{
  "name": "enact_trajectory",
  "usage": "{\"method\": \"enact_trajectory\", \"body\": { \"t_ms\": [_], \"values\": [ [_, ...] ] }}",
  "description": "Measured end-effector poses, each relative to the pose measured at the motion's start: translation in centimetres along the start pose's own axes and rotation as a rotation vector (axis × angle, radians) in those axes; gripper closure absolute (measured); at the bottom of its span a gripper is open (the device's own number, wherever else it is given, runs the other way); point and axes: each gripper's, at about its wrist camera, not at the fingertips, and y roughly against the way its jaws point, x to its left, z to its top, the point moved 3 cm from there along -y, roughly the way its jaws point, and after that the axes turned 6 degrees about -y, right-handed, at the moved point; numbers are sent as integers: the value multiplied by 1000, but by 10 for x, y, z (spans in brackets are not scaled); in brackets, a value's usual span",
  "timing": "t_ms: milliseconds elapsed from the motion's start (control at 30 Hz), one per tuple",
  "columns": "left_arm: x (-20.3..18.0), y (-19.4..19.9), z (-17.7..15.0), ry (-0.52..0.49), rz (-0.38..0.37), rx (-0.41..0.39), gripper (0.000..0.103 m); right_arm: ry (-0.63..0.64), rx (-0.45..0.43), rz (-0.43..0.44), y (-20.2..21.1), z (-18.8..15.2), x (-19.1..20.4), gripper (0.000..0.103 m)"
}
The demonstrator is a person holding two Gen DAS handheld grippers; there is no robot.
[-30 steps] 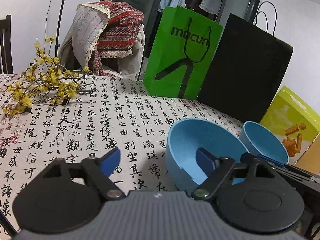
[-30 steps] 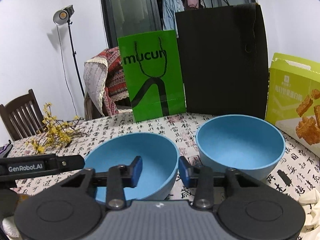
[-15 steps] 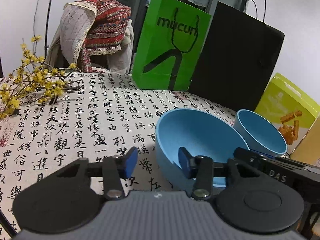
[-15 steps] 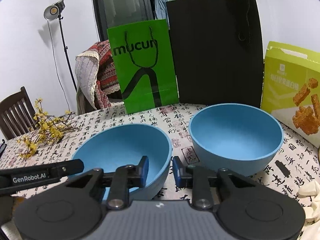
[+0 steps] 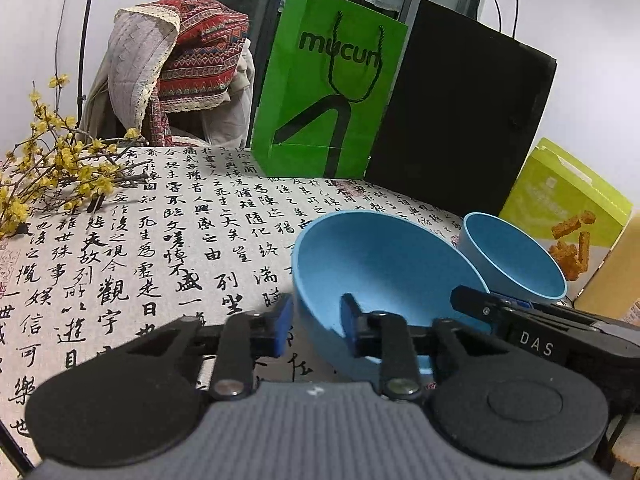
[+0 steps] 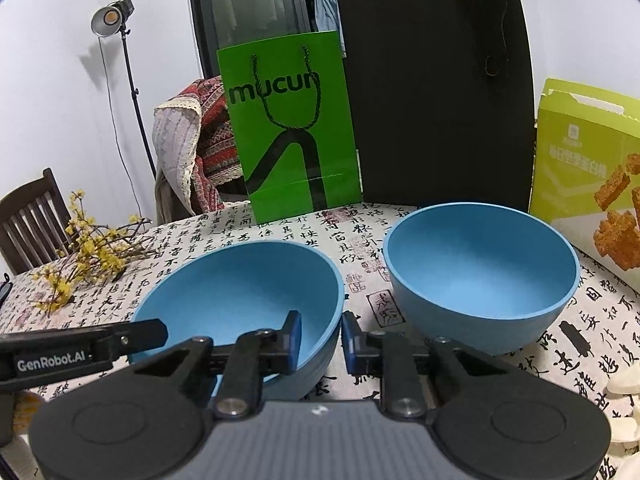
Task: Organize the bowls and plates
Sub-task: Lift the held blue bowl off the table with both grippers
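Both tongs close on the near bowl's rim from opposite sides.

Compared with a second ago, the left tongs [image 5: 316, 330] have narrowed from wide apart to a slim gap and are closing, one pad outside and one inside the left wall of the near blue bowl [image 5: 384, 272]; whether the pads press the wall, I cannot tell. The right tongs [image 6: 320, 340] have also narrowed and are closing astride the same bowl's right rim [image 6: 240, 292], contact likewise unclear. The bowl is matte blue, empty, and tilted, sitting on the calligraphy-print surface [image 6: 360, 240]. A second, upright blue bowl [image 6: 480, 268] stands just beside it at 3 o'clock. A green bag [image 6: 288, 128] and black bag [image 6: 436, 92] stand at 12 o'clock.
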Motion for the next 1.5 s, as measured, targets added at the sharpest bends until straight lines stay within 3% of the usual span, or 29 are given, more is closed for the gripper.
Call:
{"method": "enact_trajectory", "body": {
  "t_ms": [533, 1500],
  "values": [
    [-4, 9, 1, -38, 52, -26, 81, 8, 0, 21, 5, -1, 3, 85],
    [-18, 51, 11, -80, 80, -108, 81, 30, -97, 40, 49, 16, 16, 85]
  ]
}}
